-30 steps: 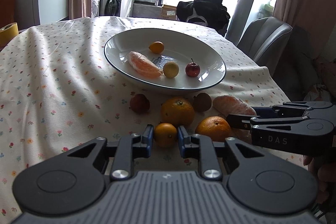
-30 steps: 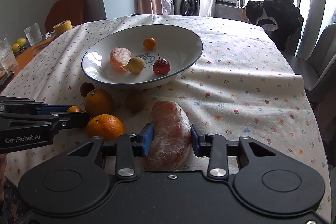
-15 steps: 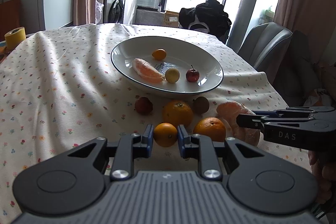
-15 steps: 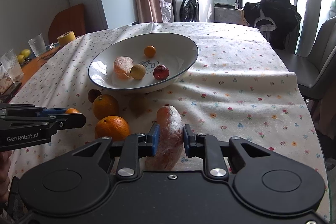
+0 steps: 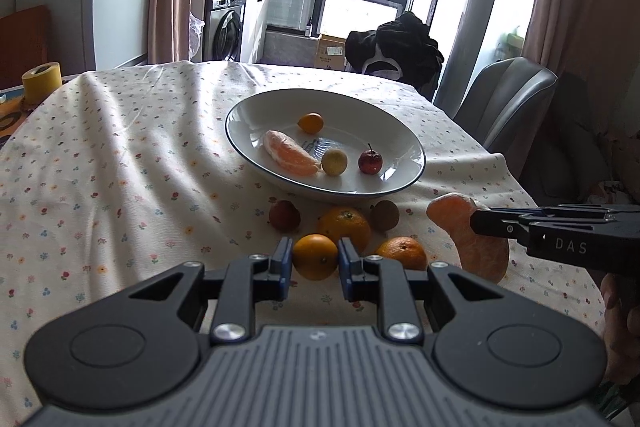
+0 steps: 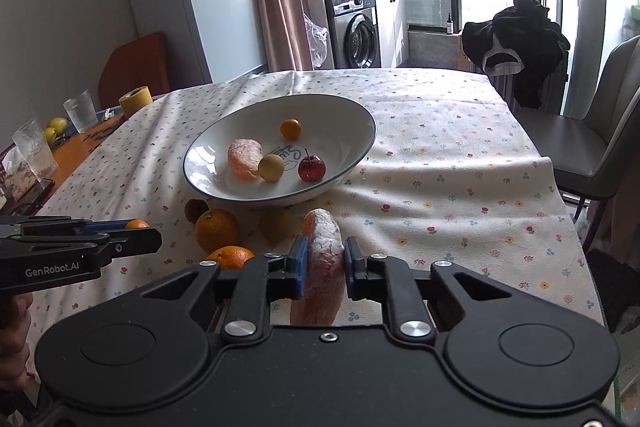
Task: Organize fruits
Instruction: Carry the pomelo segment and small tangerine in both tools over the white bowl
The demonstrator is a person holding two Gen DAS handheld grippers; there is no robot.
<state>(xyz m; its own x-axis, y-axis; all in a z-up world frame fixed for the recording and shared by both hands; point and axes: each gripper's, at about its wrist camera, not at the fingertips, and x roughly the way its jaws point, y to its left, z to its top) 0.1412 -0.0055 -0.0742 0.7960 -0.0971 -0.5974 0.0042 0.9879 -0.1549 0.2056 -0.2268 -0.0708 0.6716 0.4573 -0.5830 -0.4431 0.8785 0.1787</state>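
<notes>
In the left wrist view, the left gripper (image 5: 315, 257) is gripping a small orange (image 5: 315, 256) between its blue pads, just in front of the plate (image 5: 404, 139) on the tablecloth (image 5: 120, 163).

In the right wrist view, the right gripper (image 6: 325, 269) is clamping a peeled fruit segment (image 6: 323, 267), holding it above the cloth near the plate.

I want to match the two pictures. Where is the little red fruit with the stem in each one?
Left wrist view: little red fruit lies in the right part of the plate.
Right wrist view: little red fruit sits right of centre in the plate.
Shared landmark: the washing machine.
</notes>
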